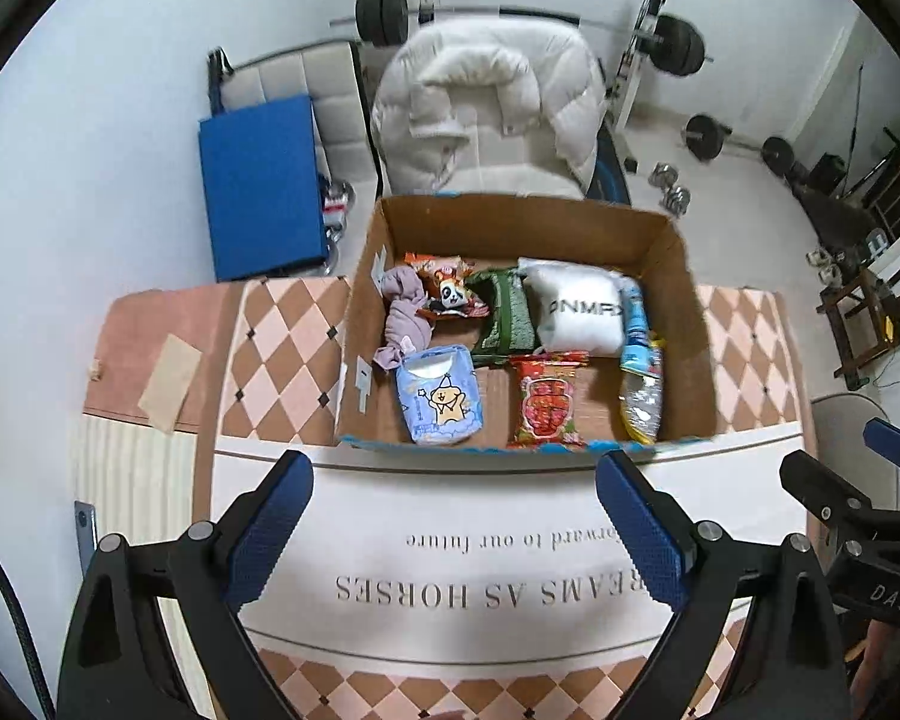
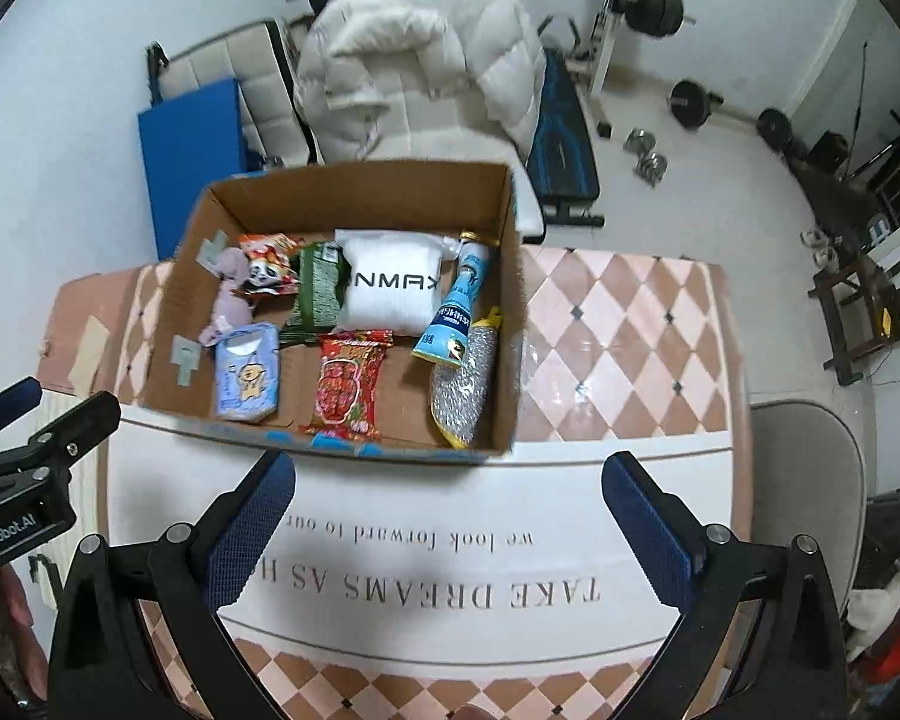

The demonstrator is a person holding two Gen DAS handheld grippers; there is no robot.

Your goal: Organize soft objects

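Note:
An open cardboard box (image 1: 678, 276) (image 2: 222, 204) stands on the table and holds soft packs. Inside lie a white pouch (image 1: 579, 312) (image 2: 390, 291), a blue tissue pack (image 1: 441, 399) (image 2: 247, 375), a red snack bag (image 1: 547, 402) (image 2: 345, 387), a green pack (image 1: 504, 312) (image 2: 321, 288), a mauve cloth (image 1: 405, 312) (image 2: 231, 294), a panda snack bag (image 1: 450, 291) (image 2: 267, 267), a blue-white pouch (image 1: 636, 330) (image 2: 459, 306) and a silver mesh bag (image 1: 642, 405) (image 2: 465, 384). My left gripper (image 1: 453, 477) and right gripper (image 2: 450, 474) both hover open and empty just before the box's near wall.
The table carries a checkered cloth (image 2: 618, 324) with a white lettered panel (image 1: 486, 570). Behind the box a white puffy jacket (image 1: 486, 102) drapes a chair. A blue mat (image 1: 258, 186), barbells (image 1: 678, 42) and dumbbells (image 2: 645, 159) lie on the floor beyond. A chair (image 2: 810, 480) stands at right.

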